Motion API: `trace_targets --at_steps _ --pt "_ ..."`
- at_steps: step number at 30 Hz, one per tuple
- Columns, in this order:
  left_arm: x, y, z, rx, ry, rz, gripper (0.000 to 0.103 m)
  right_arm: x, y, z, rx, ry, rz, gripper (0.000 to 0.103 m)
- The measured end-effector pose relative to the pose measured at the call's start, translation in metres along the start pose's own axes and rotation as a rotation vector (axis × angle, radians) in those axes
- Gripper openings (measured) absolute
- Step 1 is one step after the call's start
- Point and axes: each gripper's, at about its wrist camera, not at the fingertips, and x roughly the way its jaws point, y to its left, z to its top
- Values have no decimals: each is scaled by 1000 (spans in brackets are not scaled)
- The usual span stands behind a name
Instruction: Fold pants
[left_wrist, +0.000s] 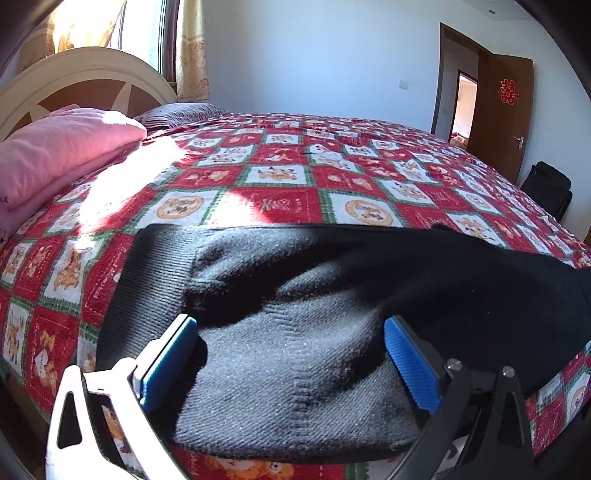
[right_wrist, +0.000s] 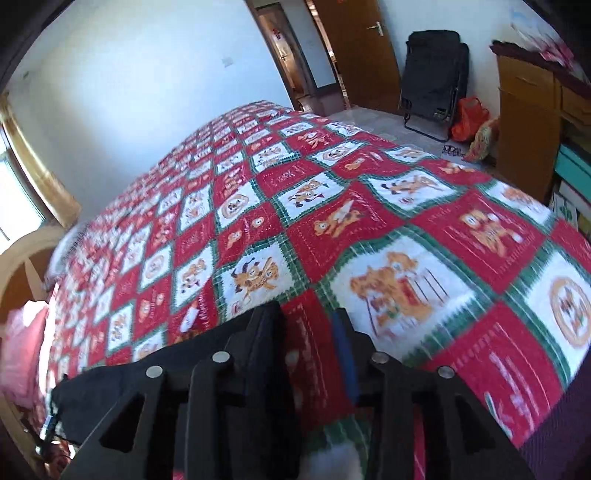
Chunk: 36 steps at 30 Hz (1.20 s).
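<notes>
Left wrist view is showing a bed covered by a red, white and green checked quilt with cartoon prints, sun patch lying across its left part. Black knit pants are lying on the near edge of the bed, ribbed waistband at the left, cloth bunching up in soft folds and running off to the right. Pink folded bedding is sitting at the head end by a cream and brown headboard. Brown door is standing ajar at the far right.

Left tool is hovering low over the pants, blue pads spread wide with a hump of black knit lying between them; pads are not pressing the cloth.

Right wrist view is blurring, looking along the same quilt toward a black folding chair and a wooden cabinet at the wall, orange bag on the floor beside the chair. Right tool is sitting partly apart, only quilt showing in the gap, nothing pinched. A black strip of the pants is lying just left of it, at the bed's near edge, touching the left finger's side as far as the blur is letting me tell.
</notes>
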Motion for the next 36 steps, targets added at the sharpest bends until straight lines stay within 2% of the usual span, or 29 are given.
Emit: trace_targets --at_steps 5,10,14,15,16,17,20,27,36 --pt "-5 5 5 1 -29 27 103 -8 10 -21 -37 67 51 41" --pt "1 22 4 -21 -25 62 103 0 21 -28 -67 72 46 41" --pt "4 20 0 9 -42 84 103 6 34 -35 -132 84 23 40" --pt "4 20 0 9 -46 86 103 8 35 -36 -139 82 6 39" --pt "4 21 0 7 -48 86 103 8 35 -36 -139 79 -9 32" --pt "4 21 0 5 -49 85 103 8 34 -35 -138 72 -24 22" --pt "3 22 0 0 -49 82 103 2 34 -35 -111 43 17 16" --pt "3 22 0 -1 -51 83 103 -16 57 -37 -125 -35 43 14" --pt "3 22 -1 -2 -51 83 103 -42 127 -51 -251 -101 95 13"
